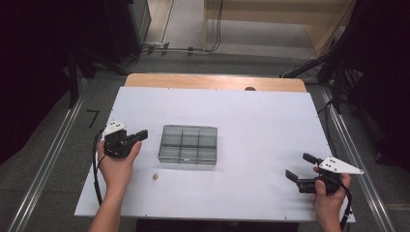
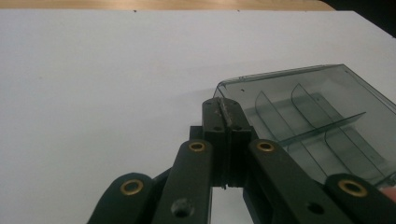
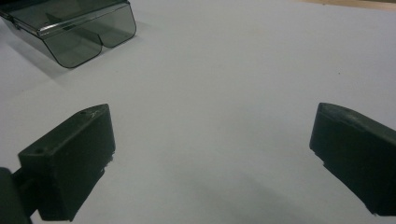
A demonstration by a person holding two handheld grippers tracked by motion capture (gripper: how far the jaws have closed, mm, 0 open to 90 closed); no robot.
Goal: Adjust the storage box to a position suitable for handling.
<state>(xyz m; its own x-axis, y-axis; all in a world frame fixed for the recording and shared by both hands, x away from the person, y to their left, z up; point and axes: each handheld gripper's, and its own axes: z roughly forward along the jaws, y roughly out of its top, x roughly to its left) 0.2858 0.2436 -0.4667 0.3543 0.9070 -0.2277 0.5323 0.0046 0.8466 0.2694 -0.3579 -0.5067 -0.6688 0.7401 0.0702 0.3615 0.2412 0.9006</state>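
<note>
We judged the smoky transparent plastic compartment box (image 1: 188, 144), at frame centre on the white table (image 1: 270, 125), light, rigid and slippery; grip its rim. Left gripper (image 1: 141, 135) had its jaws together, empty; right gripper (image 1: 299, 166) stood apart.

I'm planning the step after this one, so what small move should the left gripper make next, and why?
Probably carry the left gripper rightward over the compartment box before opening. Its jaws are shut, something thin and hard to identify seems pinched at the tips, and they sit just beside the box's near corner, not yet above a compartment. The right gripper waits open, well apart.
</note>
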